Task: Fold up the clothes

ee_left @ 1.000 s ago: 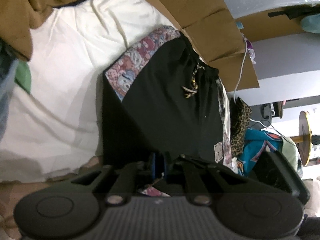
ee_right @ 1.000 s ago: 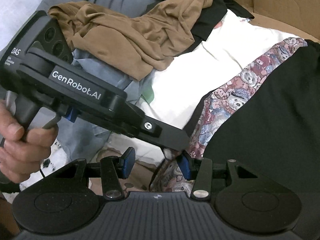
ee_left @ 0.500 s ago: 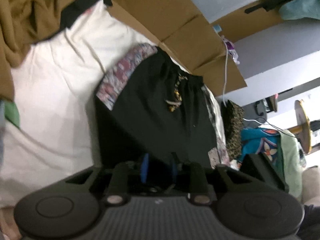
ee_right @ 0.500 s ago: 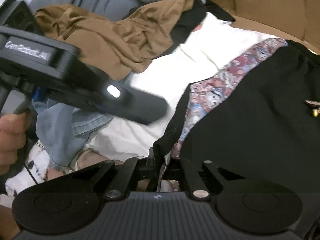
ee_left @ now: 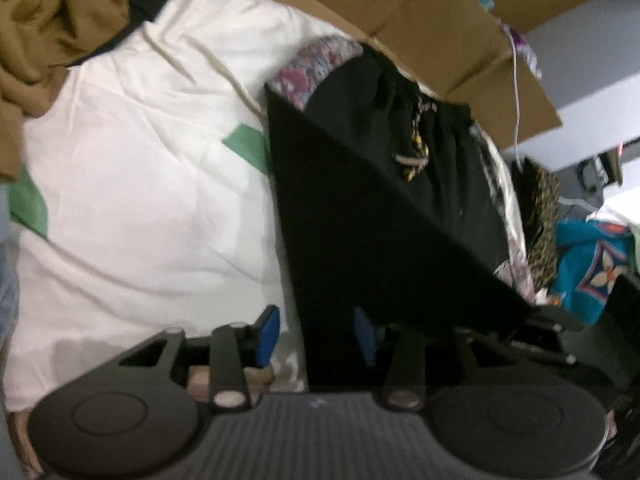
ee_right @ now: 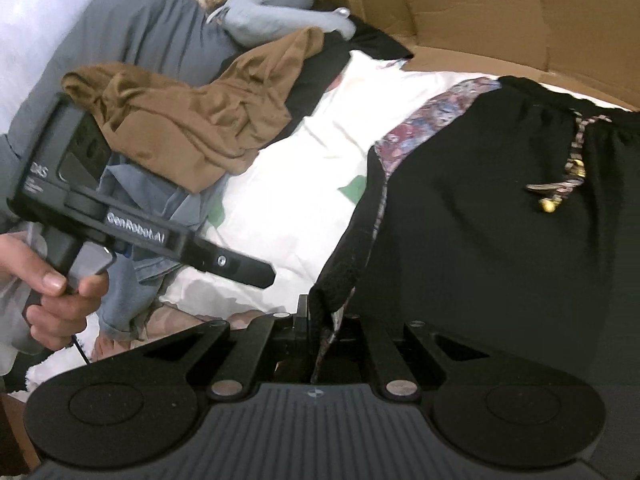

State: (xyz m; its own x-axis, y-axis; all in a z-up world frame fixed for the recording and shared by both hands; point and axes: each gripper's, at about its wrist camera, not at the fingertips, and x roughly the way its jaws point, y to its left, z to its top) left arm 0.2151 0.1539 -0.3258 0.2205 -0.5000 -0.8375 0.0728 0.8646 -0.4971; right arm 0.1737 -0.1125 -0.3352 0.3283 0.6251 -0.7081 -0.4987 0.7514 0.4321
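While I fold: black shorts (ee_right: 500,220) lie flat on the bed's white sheet (ee_right: 304,184).
Right hand-held gripper (ee_right: 320,320): clamped on their near hem, nearer.
Left hand-held gripper (ee_left: 316,334): opening, hem between, unpinched.
Long axis: runs away from me.

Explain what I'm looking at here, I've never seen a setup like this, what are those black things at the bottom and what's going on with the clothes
There is no robot: a person holds a handheld two-finger gripper in each hand, and each carries a wide-angle camera looking along its fingers. The black shape at the bottom of each picture is the gripper itself.

The right gripper is shut on the edge of the black shorts, lifting it. The left gripper is opening, its blue pads not pressing the fabric between them. In the right view you see the left hand on its handle.

The shorts lie on a white sheet, beside a brown garment and cardboard.
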